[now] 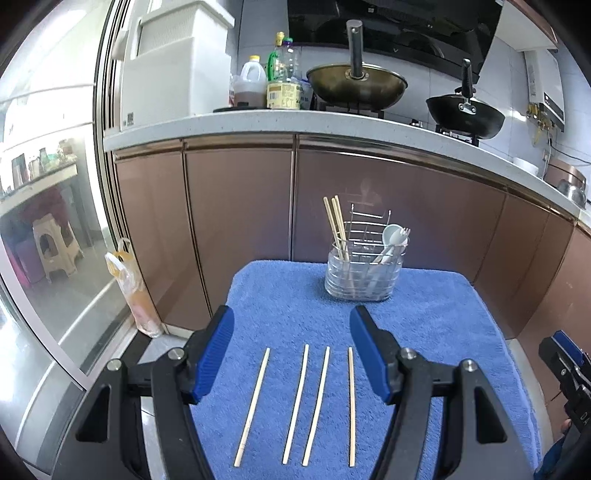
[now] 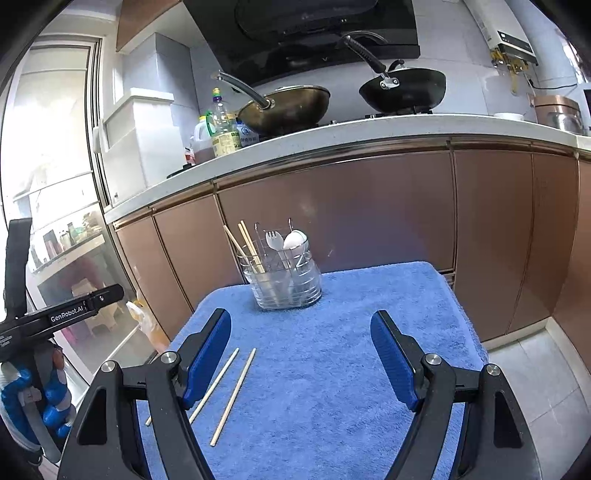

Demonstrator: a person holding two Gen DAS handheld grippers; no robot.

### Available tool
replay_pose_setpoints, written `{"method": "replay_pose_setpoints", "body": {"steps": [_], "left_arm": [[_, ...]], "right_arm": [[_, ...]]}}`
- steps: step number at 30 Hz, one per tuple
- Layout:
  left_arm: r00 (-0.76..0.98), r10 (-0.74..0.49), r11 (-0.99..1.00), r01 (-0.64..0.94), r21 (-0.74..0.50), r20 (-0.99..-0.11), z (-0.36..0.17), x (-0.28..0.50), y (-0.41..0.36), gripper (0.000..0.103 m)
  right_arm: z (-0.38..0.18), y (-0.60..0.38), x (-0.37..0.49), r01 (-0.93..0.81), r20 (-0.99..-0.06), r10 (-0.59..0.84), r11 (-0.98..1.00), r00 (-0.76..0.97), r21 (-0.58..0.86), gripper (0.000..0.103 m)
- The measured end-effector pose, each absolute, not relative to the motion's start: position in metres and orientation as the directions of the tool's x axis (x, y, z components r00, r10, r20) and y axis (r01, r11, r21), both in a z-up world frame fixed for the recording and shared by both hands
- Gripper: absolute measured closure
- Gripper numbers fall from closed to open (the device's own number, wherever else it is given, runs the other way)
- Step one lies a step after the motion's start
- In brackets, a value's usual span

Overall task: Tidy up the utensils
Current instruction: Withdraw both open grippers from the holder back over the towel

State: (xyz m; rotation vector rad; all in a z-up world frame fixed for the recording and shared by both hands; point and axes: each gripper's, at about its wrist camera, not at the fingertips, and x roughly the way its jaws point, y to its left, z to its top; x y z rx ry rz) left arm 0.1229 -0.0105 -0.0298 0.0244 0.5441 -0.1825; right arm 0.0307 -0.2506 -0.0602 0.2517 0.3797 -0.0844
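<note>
Wooden chopsticks (image 1: 295,404) lie on blue towel (image 1: 424,332); both tools (image 1: 291,321) (image 2: 301,325) spread apart, empty.

A home kitchen — across the top of the frame runs a pale worktop (image 1: 258,122) w/ two woks (image 1: 356,86) on a gas hob, a black range hood (image 1: 388,26) above, oil bottles (image 1: 282,79) at upper centre. Brown cabinet doors (image 1: 236,206) fill the middle; a water heater (image 1: 546,88) hangs upper right.
</note>
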Motion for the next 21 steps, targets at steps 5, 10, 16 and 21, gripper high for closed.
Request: {"method": "replay_pose_setpoints", "body": {"steps": [5, 10, 16, 21], "left_arm": [[0.858, -0.119, 0.987, 0.159, 0.038, -0.500, -0.030, 0.117, -0.019, 0.040], [0.862, -0.083, 0.987, 0.140, 0.076, -0.500, -0.034, 0.117, -0.020, 0.040], [0.859, -0.068, 0.989, 0.127, 0.082, -0.508, -0.041, 0.123, -0.014, 0.040], [0.850, -0.063, 0.988, 0.128, 0.089, -0.522, -0.050, 0.133, -0.011, 0.040]], "right_arm": [[-0.063, -0.248, 0.036, 0.130, -0.400, -0.034, 0.968, 0.916, 0.214, 0.026], [-0.065, -0.242, 0.044, 0.114, -0.419, -0.019, 0.973, 0.908, 0.203, 0.026], [-0.069, -0.228, 0.060, 0.075, -0.447, 0.016, 0.980, 0.894, 0.186, 0.032], [-0.075, -0.218, 0.077, 0.043, -0.488, 0.049, 0.983, 0.872, 0.176, 0.040]]}}
